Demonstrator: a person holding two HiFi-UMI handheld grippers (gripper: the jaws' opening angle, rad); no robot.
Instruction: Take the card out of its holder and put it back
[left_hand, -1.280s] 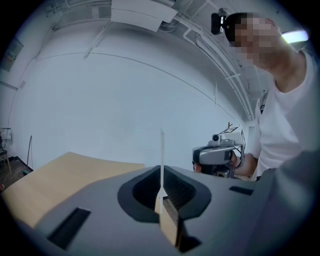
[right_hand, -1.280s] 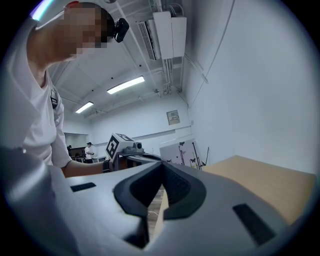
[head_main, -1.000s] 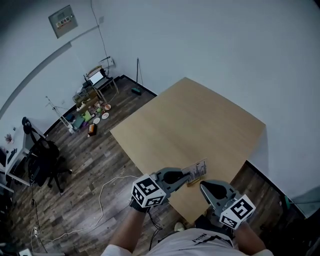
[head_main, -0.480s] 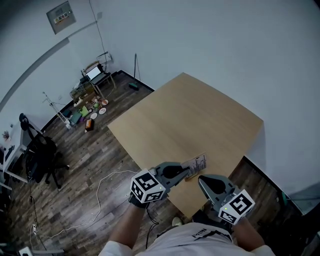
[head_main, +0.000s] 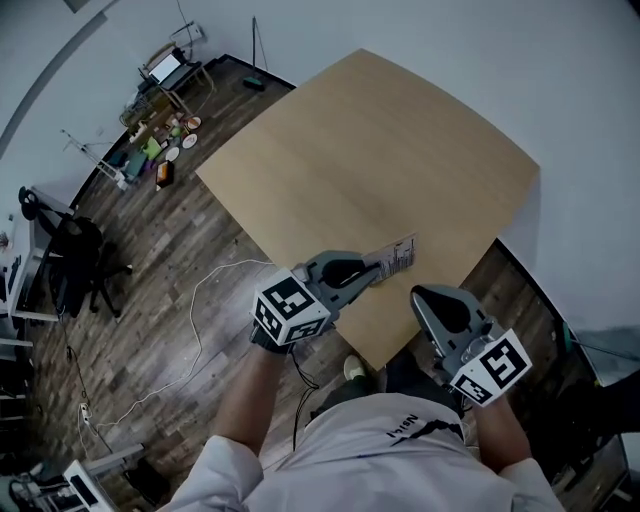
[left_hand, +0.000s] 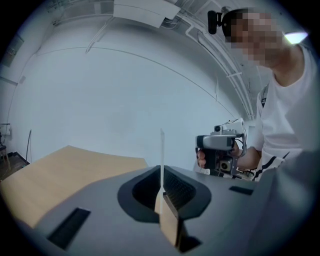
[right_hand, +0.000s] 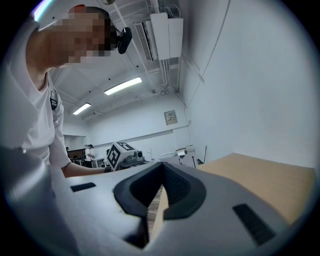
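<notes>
A white printed card (head_main: 398, 254) stands in a small wooden holder at the table's near edge. My left gripper (head_main: 374, 271) is shut on that wooden holder (left_hand: 168, 216), and the card (left_hand: 161, 157) rises edge-on from between the jaws. I cannot tell whether the holder rests on the table or hangs just above it. My right gripper (head_main: 420, 296) is to the right of the card, off the table's near corner, shut with nothing in it. In the right gripper view its jaws (right_hand: 161, 192) meet, and only table edge and floor show past them.
The tan table (head_main: 380, 150) has a bare top, with a white wall behind it. Wood floor with a white cable (head_main: 205, 310) lies to the left, and a black chair (head_main: 70, 265) and clutter (head_main: 160, 140) lie farther off. The person's torso is close to the table's near corner.
The head view has tipped further down, so more of the person's body shows. The left gripper still holds the holder and card at the near edge, and the right gripper has stayed beside it.
</notes>
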